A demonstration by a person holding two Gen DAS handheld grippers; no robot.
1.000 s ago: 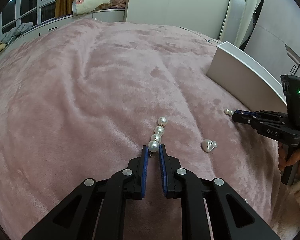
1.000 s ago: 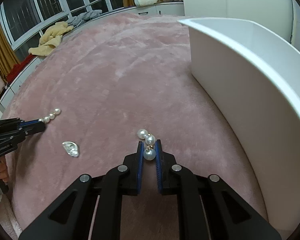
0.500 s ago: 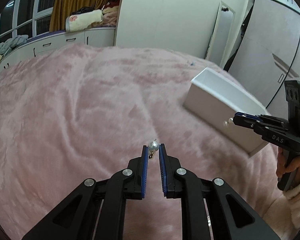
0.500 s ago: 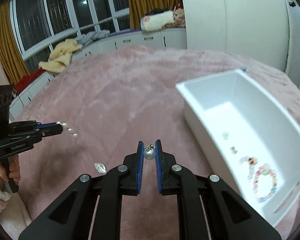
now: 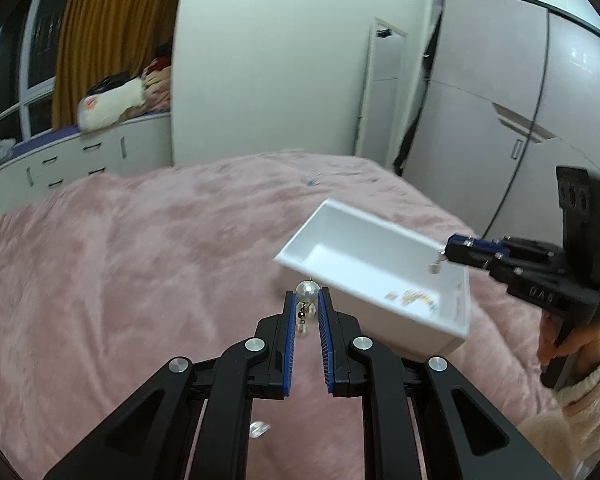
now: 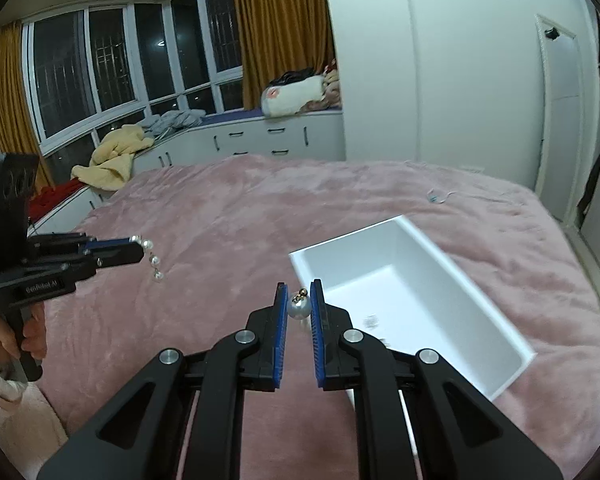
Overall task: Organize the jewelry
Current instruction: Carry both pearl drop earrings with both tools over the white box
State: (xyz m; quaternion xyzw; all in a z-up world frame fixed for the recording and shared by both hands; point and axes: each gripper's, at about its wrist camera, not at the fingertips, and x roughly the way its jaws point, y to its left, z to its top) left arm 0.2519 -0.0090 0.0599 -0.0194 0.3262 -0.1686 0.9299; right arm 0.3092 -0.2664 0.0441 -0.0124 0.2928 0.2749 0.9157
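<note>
My left gripper [image 5: 307, 300] is shut on a pearl drop earring [image 5: 307, 291]; its lower pearls hang between the fingers, high above the pink blanket. From the right wrist view this gripper [image 6: 140, 246] shows the pearl string [image 6: 153, 259] dangling. My right gripper [image 6: 299, 300] is shut on another pearl earring [image 6: 299, 308], held above the near left corner of the white box [image 6: 500, 320]. In the left wrist view the right gripper [image 5: 446, 251] hovers over the box [image 5: 364, 300], which holds several small jewelry pieces [image 5: 414, 298].
A small clear-and-pearl piece [image 5: 258, 429] lies on the pink blanket [image 5: 120, 280] below my left gripper. A thin chain [image 6: 436, 196] lies far back on the bed. White drawers [image 6: 268, 140] and a wardrobe [image 5: 500, 120] surround the bed.
Both grippers have lifted their pearl earrings off the blanket and risen. The right one has moved over the white box, whose inside now shows.
</note>
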